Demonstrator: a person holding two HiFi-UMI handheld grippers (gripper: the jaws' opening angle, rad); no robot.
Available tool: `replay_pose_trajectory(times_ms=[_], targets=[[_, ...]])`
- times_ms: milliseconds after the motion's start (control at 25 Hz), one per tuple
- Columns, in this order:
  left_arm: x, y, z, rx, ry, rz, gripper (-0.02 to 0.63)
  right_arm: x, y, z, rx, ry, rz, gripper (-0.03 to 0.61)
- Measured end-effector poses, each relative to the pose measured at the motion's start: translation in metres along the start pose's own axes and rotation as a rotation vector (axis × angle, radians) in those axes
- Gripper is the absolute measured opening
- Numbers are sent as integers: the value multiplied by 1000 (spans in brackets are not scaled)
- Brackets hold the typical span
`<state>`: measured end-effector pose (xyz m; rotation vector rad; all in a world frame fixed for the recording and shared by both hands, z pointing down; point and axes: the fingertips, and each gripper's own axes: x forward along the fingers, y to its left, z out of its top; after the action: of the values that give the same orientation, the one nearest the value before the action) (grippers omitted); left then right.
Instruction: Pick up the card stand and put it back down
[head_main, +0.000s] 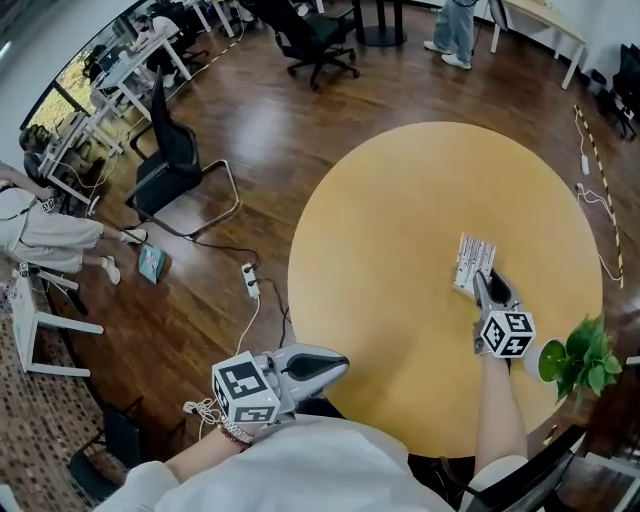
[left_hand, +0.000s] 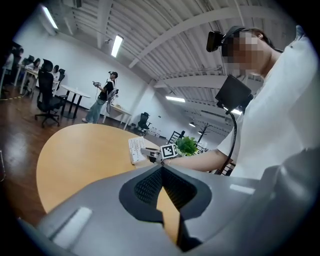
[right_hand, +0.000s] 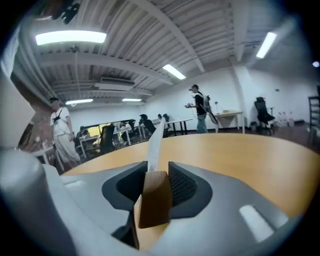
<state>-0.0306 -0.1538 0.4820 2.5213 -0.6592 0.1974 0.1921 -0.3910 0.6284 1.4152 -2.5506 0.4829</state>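
Only the right gripper view shows the right gripper (right_hand: 153, 172) clamping the card stand (right_hand: 153, 197) by its wooden base. Card print illegible. Left gripper (left_hand: 161, 172) closed, empty.

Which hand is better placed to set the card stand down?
Right. The right gripper grips the card stand by its wooden base over the table; the left gripper is shut, empty, near the person's body.

Bright, even indoor light from ceiling strip lamps (right_hand: 70, 37). Soft sheen on the wooden floor (head_main: 250, 130). Both gripper views bulge, corners black; the right hand-held gripper (right_hand: 152, 172) looks soft up close.
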Motion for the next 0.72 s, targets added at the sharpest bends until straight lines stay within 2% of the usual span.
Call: replay_pose_trajectory(times_ms=[80, 280, 480, 600, 720], targets=[[10, 4, -1, -13, 16, 8, -11, 12, 5, -1, -129, 21, 63, 135], [24, 7, -9, -40, 51, 11, -11, 10, 9, -13, -295, 72, 155, 138], [14, -2, -19, -57, 46, 22, -11, -12, 9, -48, -313, 148, 97, 129], [8, -4, -10, -60, 29, 61, -11, -12, 5, -56, -332, 189, 102, 115], [3, -8, -19, -58, 11, 95, -11, -14, -4, -63, -360, 220, 100, 117]])
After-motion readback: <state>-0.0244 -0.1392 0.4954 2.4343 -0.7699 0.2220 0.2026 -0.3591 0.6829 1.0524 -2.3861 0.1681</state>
